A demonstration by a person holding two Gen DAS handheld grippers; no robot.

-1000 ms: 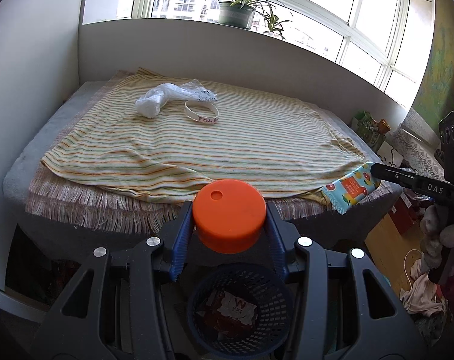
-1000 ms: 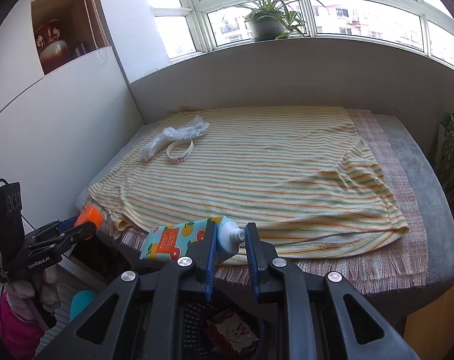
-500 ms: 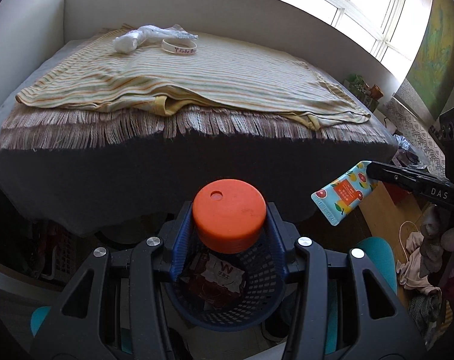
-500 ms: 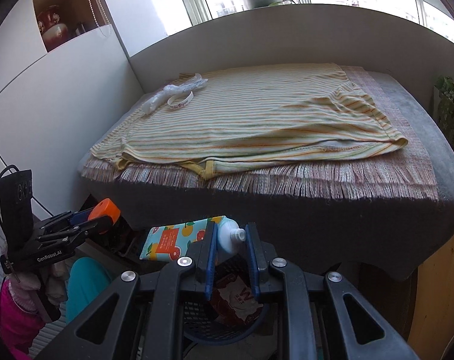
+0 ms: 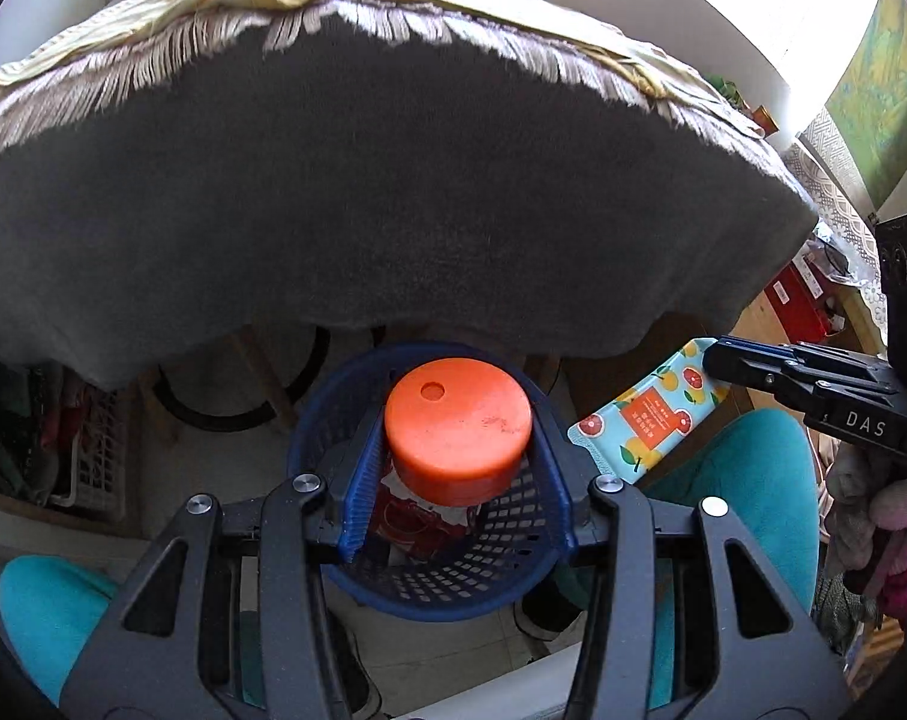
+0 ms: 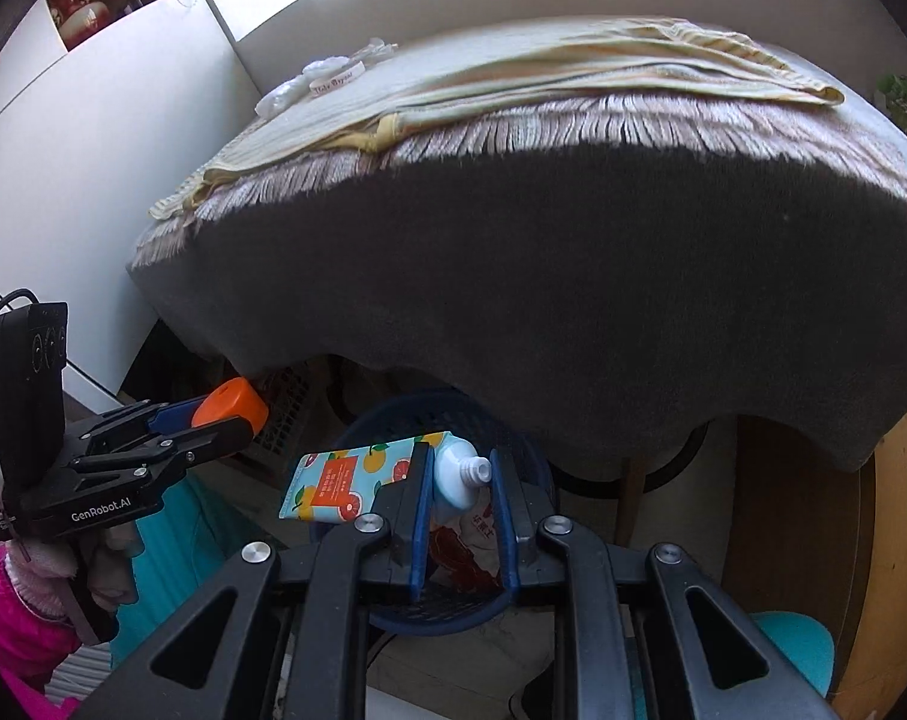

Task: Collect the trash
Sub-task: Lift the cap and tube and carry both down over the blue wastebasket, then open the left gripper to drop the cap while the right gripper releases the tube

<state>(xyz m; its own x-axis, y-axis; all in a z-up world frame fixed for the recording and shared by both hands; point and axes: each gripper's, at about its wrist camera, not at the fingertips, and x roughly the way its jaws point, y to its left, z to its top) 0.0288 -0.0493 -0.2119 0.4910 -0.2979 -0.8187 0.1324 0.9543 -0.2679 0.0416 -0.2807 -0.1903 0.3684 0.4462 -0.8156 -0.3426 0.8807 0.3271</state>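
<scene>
My left gripper (image 5: pixel 456 498) has matte black arms with silver screw heads behind blue ribbed finger pads (image 5: pixel 357 504). My right gripper (image 6: pixel 462 516) matches it, blue pads included. Seen side-on, white "GenRobot.AI" lettering sits behind the fingers, with a cabled black box above. A pink sleeve (image 6: pixel 9 618) shows.

Orange lid (image 5: pixel 457 432) and fruit-print tube (image 6: pixel 357 477) above blue basket (image 5: pixel 309 432).

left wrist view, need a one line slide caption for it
Left gripper holds an orange lid over a blue mesh basket; right gripper grips a fruit-print tube alongside.
</scene>
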